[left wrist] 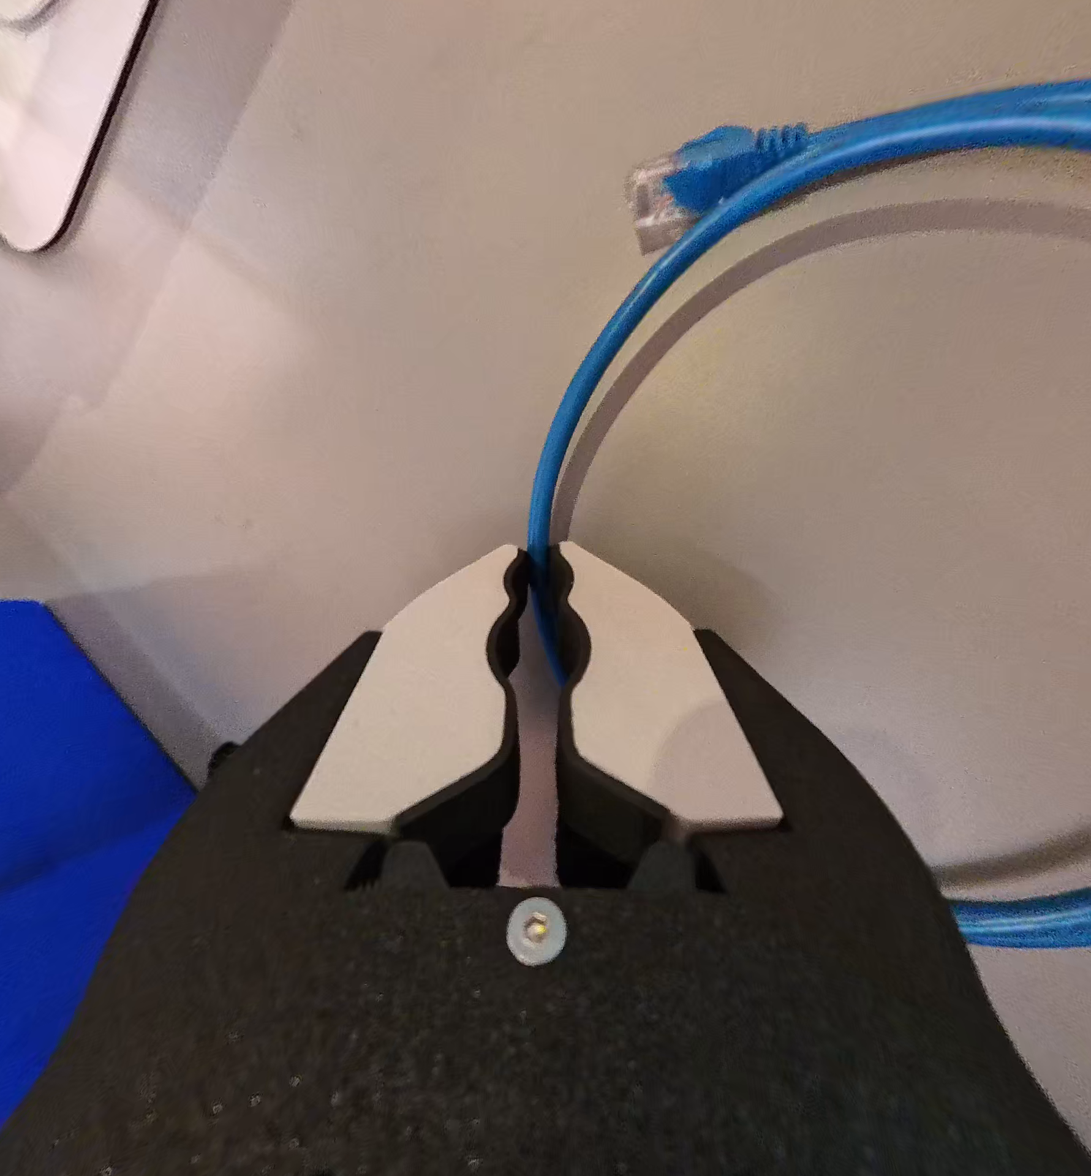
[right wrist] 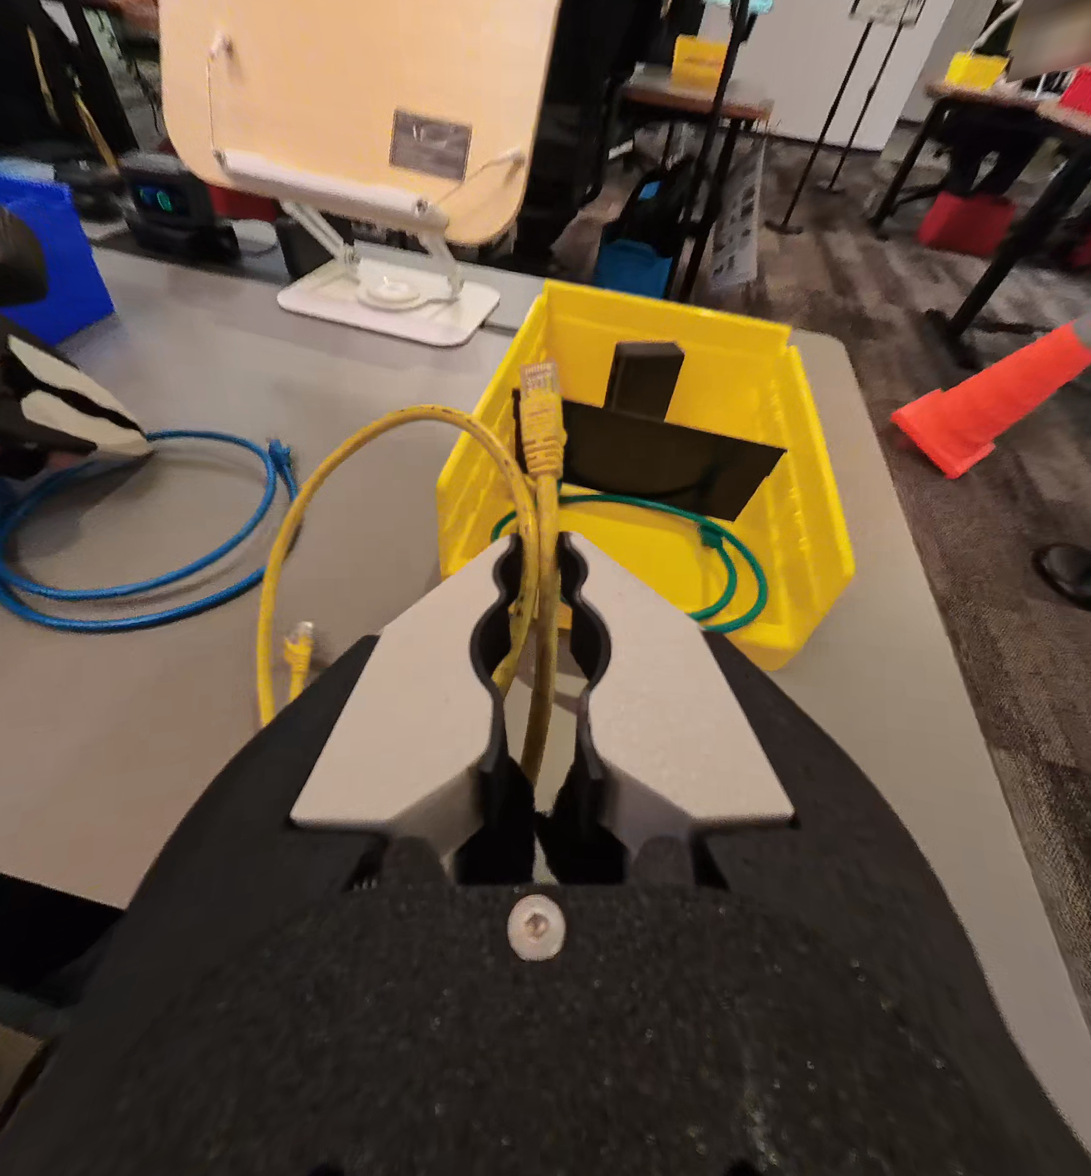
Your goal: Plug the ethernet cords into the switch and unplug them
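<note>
Left claw (left wrist: 539, 553): closed on the blue cord (left wrist: 600, 356) at mid-length, pinched at the fingertips, low over the grey table (left wrist: 339, 382). Cord's far plug (left wrist: 676, 184) lies free on the table, clear tip pointing left; the rest coils to the right. In the right wrist view the same claw (right wrist: 138, 439) sits at far left over the blue coil.

Blue bin (right wrist: 52, 254): far left on the table, behind the left claw.

Right claw (right wrist: 539, 547): closed on the yellow cord (right wrist: 313, 496), gripping it just below one plug (right wrist: 539, 413), which stands upright past the fingertips. The cord loops left; its other plug (right wrist: 297, 649) rests on the table, near.

Yellow bin (right wrist: 803, 509): right of centre, just beyond the right claw. Holds a black box (right wrist: 663, 445), likely the switch, and a green cord (right wrist: 733, 566) coiled on its floor.

Step in hand: cords picked up, none plugged; ports not visible. Next move, by judgement: bring the yellow plug to a port on the switch, clip oriented, and push straight in; the left claw's hold is far from its plug and would need shifting.
</note>
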Motion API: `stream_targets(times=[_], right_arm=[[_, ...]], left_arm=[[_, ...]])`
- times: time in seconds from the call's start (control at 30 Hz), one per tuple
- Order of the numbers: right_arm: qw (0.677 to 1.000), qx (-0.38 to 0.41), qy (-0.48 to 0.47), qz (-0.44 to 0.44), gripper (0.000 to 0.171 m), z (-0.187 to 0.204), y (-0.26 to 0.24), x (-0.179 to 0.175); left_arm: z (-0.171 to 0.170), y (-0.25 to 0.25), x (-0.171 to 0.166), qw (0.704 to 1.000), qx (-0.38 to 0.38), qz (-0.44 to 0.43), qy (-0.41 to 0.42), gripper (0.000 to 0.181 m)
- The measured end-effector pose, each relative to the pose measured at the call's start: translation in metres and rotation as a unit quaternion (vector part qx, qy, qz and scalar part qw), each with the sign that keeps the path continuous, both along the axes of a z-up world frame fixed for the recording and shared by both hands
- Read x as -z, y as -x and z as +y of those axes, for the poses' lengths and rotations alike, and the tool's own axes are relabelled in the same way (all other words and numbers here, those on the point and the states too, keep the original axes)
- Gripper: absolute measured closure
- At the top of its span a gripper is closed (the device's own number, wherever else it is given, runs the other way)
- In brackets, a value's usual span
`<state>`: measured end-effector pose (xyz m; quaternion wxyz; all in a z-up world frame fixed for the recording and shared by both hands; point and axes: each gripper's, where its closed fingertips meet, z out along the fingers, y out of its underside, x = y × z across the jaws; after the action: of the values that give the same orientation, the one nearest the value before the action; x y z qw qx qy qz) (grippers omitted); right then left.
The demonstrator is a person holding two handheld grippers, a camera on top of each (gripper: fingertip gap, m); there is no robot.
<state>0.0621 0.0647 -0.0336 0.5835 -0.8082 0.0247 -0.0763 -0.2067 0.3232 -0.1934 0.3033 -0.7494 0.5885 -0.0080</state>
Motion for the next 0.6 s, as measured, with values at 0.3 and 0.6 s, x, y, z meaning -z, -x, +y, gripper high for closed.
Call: stream_targets(times=[0.3,0.6], right_arm=[[0.996,0.016,-0.087,-0.002,0.160,0.005,-0.014,-0.052],[0.970,0.216,-0.024,0.109,0.160,0.018,-0.146,-0.037]], left_arm=[[-0.015,0.009,-0.018,0.996,-0.037,-0.075,0.041,0.158],[-0.098,0.008,-0.056,0.975,0.007,-0.204,0.089,0.155]])
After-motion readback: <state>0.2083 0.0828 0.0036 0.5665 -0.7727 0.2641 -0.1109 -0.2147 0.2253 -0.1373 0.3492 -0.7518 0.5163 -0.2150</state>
